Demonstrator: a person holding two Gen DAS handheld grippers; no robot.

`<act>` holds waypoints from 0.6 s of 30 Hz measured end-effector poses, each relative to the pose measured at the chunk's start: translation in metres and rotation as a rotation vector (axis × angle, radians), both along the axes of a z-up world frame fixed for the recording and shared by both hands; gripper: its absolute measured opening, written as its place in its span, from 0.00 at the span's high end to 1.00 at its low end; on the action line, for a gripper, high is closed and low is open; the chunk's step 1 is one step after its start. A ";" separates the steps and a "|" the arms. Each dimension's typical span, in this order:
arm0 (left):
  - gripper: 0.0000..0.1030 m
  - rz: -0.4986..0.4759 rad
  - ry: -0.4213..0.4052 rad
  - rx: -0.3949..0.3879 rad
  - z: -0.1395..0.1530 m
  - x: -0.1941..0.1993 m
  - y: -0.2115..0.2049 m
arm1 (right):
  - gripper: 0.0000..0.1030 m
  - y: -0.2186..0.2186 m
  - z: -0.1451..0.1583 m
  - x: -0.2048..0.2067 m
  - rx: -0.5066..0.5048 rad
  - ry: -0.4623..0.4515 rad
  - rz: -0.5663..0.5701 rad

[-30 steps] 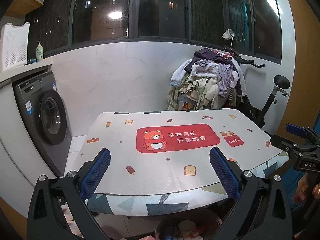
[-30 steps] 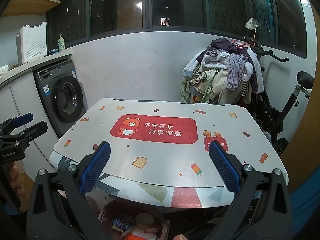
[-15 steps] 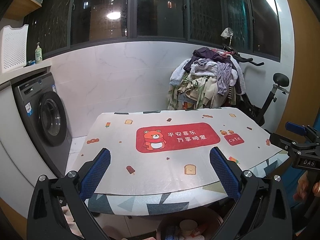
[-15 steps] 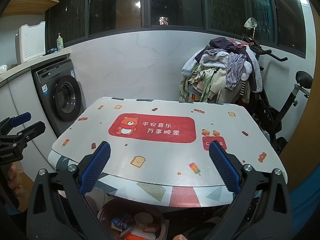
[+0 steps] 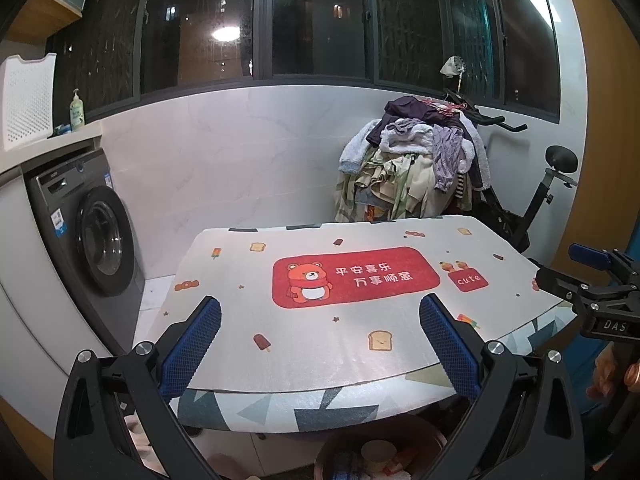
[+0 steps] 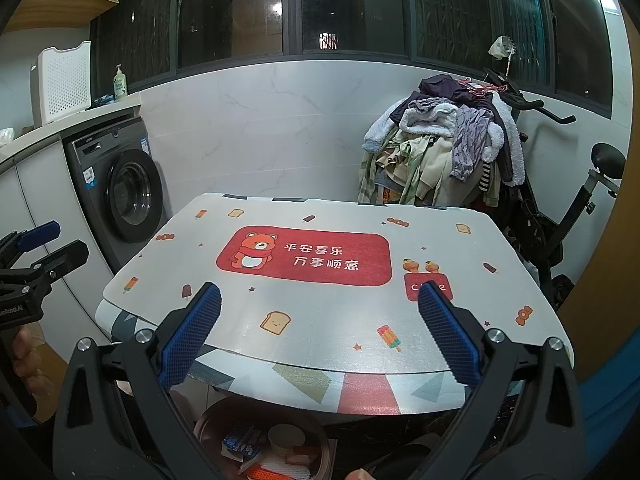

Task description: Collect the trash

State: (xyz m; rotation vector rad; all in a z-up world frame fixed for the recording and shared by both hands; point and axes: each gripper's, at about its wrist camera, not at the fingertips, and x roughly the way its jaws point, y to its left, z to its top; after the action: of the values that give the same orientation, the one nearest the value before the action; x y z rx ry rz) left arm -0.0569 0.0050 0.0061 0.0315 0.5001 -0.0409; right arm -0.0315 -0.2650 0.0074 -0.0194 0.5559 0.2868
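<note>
Sitting under the surface [image 6: 332, 320], a brown bin [image 6: 208, 420] held a paper cup [image 6: 285, 437] and wrappers; mat label read "cute" [image 5: 468, 280]. Left claw [image 5: 320, 344] and right claw [image 6: 320, 340] both released, empty.

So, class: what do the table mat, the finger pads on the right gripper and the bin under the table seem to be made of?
Table mat: likely soft foam or plastic sheet; matte, lightly pebbled, printed. Right gripper pads: probably blue rubber; gridded texture. Bin: seemingly brown plastic; smooth, slightly glossy rim.
</note>
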 end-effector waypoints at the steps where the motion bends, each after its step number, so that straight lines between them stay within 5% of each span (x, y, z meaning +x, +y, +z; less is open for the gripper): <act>1: 0.06 -0.001 0.002 -0.001 0.000 0.001 0.000 | 0.06 0.000 0.000 0.000 0.000 0.001 0.000; 18: 0.06 -0.007 0.000 0.006 -0.001 0.003 -0.002 | 0.06 -0.002 -0.001 0.001 -0.002 0.000 0.000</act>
State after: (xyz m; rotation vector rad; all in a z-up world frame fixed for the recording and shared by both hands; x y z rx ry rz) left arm -0.0544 0.0030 0.0055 0.0386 0.5005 -0.0460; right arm -0.0303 -0.2668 0.0067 -0.0212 0.5565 0.2861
